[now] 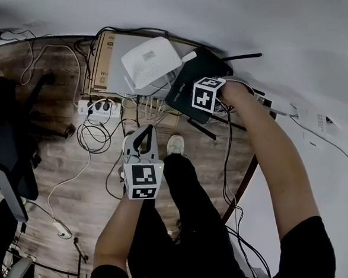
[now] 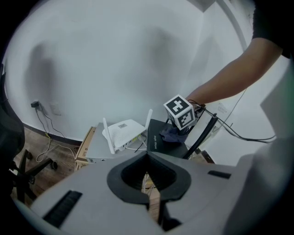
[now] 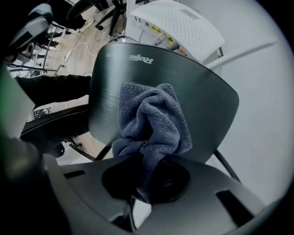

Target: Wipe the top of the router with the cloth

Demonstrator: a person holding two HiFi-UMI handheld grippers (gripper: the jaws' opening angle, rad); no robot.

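The left gripper [image 1: 143, 137] hangs above the wood floor [image 1: 63, 167], jaws together and empty. A white plastic router [image 1: 151, 61] sits just beside the flat black brushed router [image 1: 185, 84]. A grey-blue terry cloth [image 3: 154, 121] lies bunched on the black router's top, clamped by the right gripper [image 3: 136, 199]. Bare top shows left, right and beyond the cloth.

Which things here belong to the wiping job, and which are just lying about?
Job in hand: black router; cloth on its top; right gripper clamping the cloth.

Lying about: white router; cardboard box; power strip; floor cables; office chair; left gripper, shut and empty.
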